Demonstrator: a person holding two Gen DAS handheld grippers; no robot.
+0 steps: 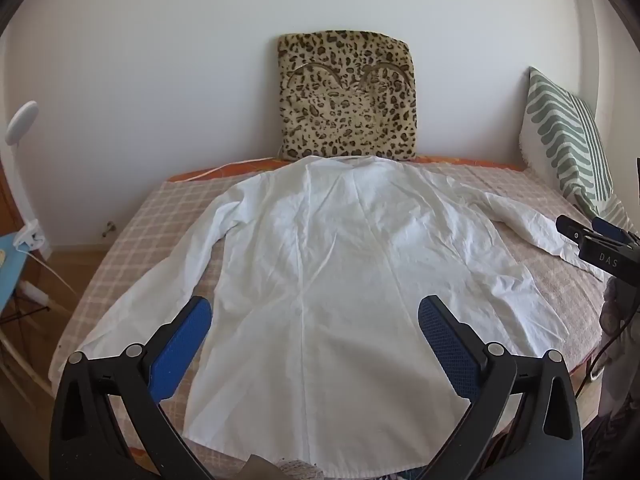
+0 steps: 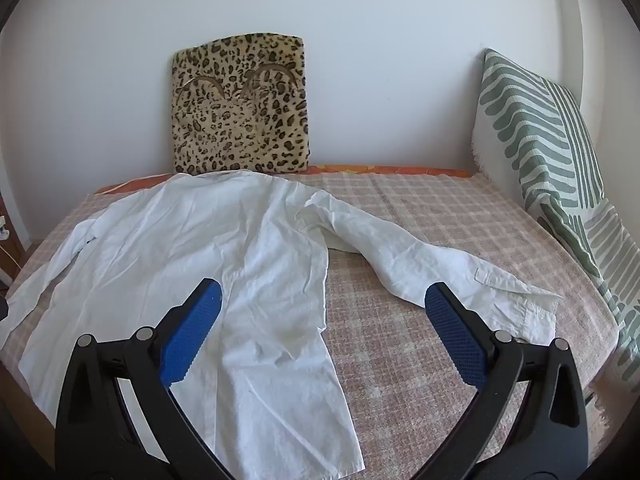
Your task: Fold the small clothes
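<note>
White shirt lies flat; only the right view shows its cuff; both grippers gape empty.

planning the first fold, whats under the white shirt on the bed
The white shirt lies spread flat on a pink checked bedcover, with an orange sheet edging the far side. Whatever lies beneath the shirt's body is covered.

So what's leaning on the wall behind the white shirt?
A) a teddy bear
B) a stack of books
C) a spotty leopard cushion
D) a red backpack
C: a leopard cushion stands against the wall just past the collar end of the shirt, which lies spread flat on the bed.
</note>
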